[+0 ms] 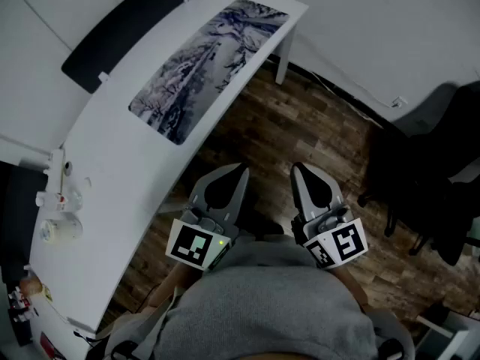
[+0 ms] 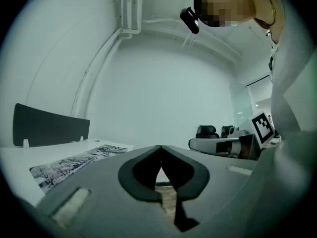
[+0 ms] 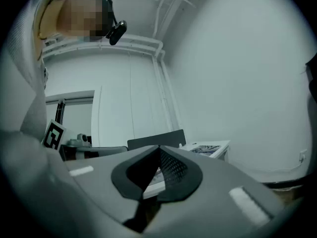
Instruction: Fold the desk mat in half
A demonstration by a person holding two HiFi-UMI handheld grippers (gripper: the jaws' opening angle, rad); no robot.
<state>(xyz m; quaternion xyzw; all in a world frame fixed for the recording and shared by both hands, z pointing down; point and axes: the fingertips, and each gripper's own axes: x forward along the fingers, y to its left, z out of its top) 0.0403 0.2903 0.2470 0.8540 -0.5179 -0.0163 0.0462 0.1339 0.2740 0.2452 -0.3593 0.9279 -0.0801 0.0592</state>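
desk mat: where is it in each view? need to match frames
Head view: the desk mat lies flat at upper centre, on the white desk.
Left gripper view: lower left, above the gripper's body.
Right gripper view: small, just right of centre, on the desk's far end.
Shared landmark: the dark divider panel along the desk's back edge.

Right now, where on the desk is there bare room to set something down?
The widest bare patch of white desk lies between the near end of the desk mat and the small white items, the only clutter. A thinner strip runs between mat and dark divider panel.
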